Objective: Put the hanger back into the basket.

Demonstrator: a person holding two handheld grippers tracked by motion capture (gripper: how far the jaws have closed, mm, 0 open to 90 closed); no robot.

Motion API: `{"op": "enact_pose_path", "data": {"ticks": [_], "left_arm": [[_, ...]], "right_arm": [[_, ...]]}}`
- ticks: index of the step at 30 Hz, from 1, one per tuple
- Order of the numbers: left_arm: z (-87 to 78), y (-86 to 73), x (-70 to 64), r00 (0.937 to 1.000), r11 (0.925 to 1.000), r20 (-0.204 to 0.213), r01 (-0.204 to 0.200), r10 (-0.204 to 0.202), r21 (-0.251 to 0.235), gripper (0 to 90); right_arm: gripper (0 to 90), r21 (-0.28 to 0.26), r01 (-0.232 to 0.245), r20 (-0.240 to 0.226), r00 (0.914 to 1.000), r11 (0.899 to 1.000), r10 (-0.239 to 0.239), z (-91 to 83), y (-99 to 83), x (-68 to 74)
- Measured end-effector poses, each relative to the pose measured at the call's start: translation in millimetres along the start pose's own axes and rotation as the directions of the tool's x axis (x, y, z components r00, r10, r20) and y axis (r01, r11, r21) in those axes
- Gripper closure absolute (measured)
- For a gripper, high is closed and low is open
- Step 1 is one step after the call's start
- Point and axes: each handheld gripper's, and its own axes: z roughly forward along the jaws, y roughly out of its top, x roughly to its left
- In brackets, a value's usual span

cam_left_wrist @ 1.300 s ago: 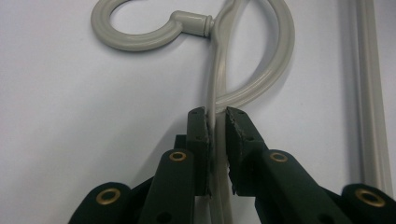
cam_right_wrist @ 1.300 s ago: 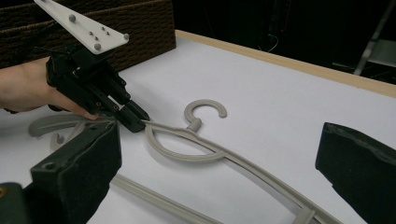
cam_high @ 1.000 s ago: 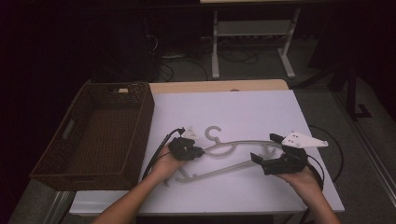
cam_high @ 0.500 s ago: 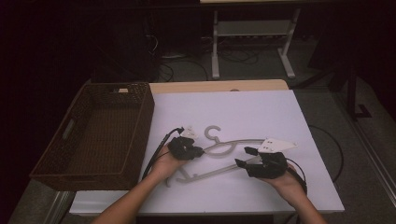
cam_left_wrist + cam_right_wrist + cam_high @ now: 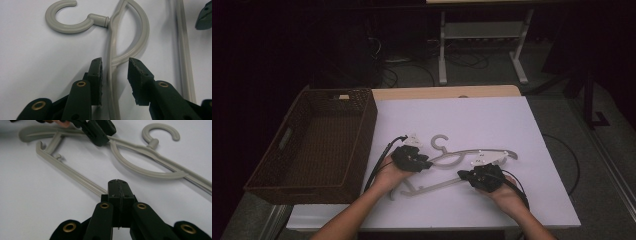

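A grey plastic hanger [image 5: 452, 159] lies flat on the white table [image 5: 472, 120], hook toward the far side. My left gripper [image 5: 426, 164] is open, and in the left gripper view [image 5: 114, 63] its jaws straddle the hanger's arm [image 5: 110, 75] just below the hook [image 5: 65, 22] without touching it. My right gripper [image 5: 462, 174] sits at the hanger's lower bar. In the right gripper view [image 5: 118, 182] its jaws are pressed together, and the lower bar [image 5: 72, 171] runs up to the tips and passes under them. The left gripper [image 5: 97, 132] shows farther off there.
A dark wicker basket [image 5: 368, 125] stands on the table's left side, close to my left hand. Each gripper trails a black cable [image 5: 379, 162]. A metal stand [image 5: 482, 30] and floor cables lie beyond the table's far edge. The right gripper's tip [image 5: 203, 17] shows in the left gripper view.
My right gripper has moved left from near the table's right side to the hanger's lower bar. The left gripper has stayed at the hanger's neck.
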Motion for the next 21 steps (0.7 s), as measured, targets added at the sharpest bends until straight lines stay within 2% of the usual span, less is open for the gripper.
{"op": "enact_pose_path", "data": {"ticks": [7, 8, 9, 10, 14, 21], "left_arm": [[1.0, -0.8, 1.3, 0.9999, 0.9999, -0.001, 0.010, -0.010, 0.002, 62.3], [-0.1, -0.6, 2.9, 0.9999, 0.9996, 0.002, -0.014, 0.014, 0.023, 61.7], [0.0, -0.6, 2.4, 1.0000, 0.9998, 0.002, -0.010, 0.010, 0.019, 60.9], [1.2, -0.6, 0.5, 0.9999, 0.9999, -0.001, 0.010, -0.010, -0.002, 60.2], [0.0, -0.1, 0.3, 1.0000, 1.0000, 0.003, -0.002, 0.002, 0.003, 57.8], [-1.5, 0.4, -0.9, 1.0000, 1.0000, 0.006, 0.002, -0.002, -0.004, 55.0]], "right_arm": [[89.2, 0.040, 0.005, 0.020, 0.9998, 0.999, -0.006, 8.0, -3.8, -3.0], [89.2, 0.047, 0.005, 0.026, 0.9996, 0.999, -0.006, 9.0, -4.4, -3.4], [89.3, 0.053, 0.003, 0.023, 0.9997, 0.999, -0.004, 9.8, -5.0, -3.8], [89.3, 0.050, 0.006, 0.025, 0.9997, 0.999, -0.008, 10.6, -5.4, -3.8], [89.3, 0.069, 0.011, 0.032, 0.9994, 0.998, -0.013, 13.4, -6.2, -2.5], [89.4, 0.075, 0.011, 0.034, 0.9993, 0.997, -0.013, 15.2, -7.2, -2.3]]}}
